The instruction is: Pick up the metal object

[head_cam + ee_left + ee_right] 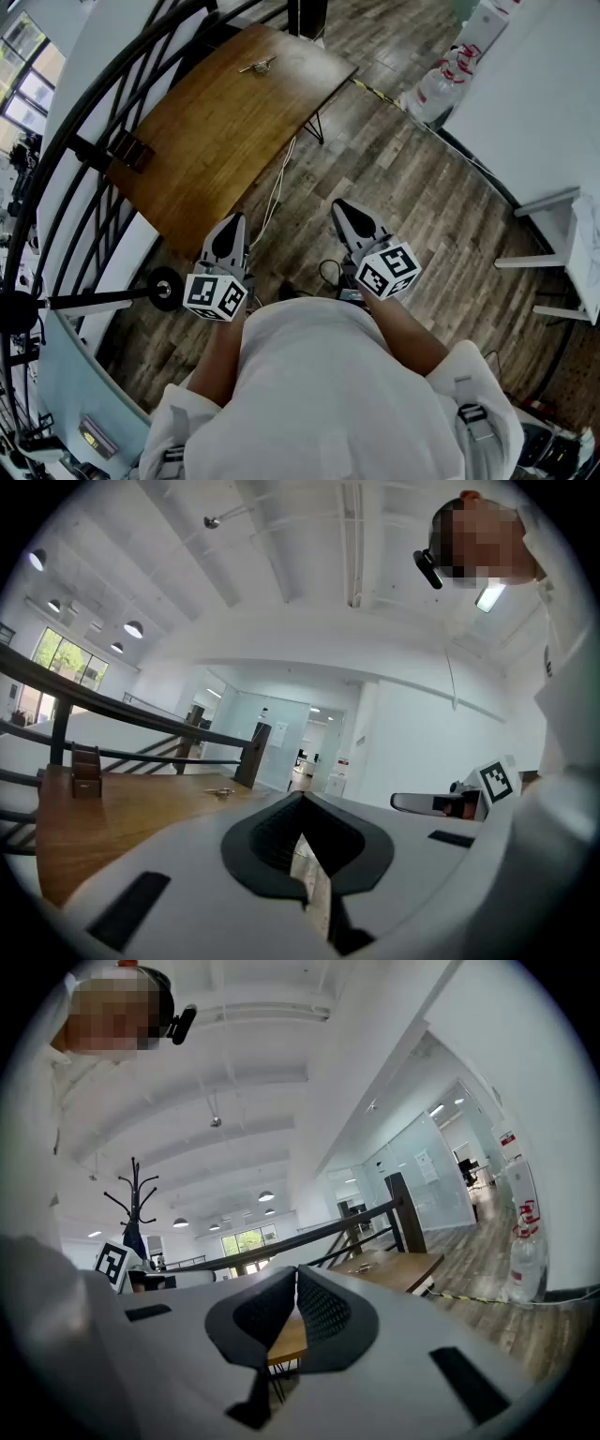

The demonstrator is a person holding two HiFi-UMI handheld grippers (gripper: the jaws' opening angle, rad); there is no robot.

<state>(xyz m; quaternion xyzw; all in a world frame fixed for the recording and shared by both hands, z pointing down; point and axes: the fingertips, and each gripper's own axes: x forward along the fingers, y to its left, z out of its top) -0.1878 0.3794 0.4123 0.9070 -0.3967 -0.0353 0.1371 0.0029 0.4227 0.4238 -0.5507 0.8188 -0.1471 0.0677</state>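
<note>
A small metal object [256, 66] lies near the far end of the long wooden table [216, 122]. It also shows as a tiny glint [221, 792] in the left gripper view, well beyond the jaws. Both grippers are held low in front of the person, above the wood floor and short of the table's near end. My left gripper [233, 223] has its jaws closed tip to tip with nothing between them [302, 797]. My right gripper [343, 206] is likewise shut and empty [295, 1271], with the table [394, 1269] far ahead of it.
A dark brown block [131, 150] sits at the table's left edge beside a black stair railing [103, 84]. A white cable [277, 187] hangs from the table to the floor. White bags [441, 80] and a white desk [553, 202] stand to the right.
</note>
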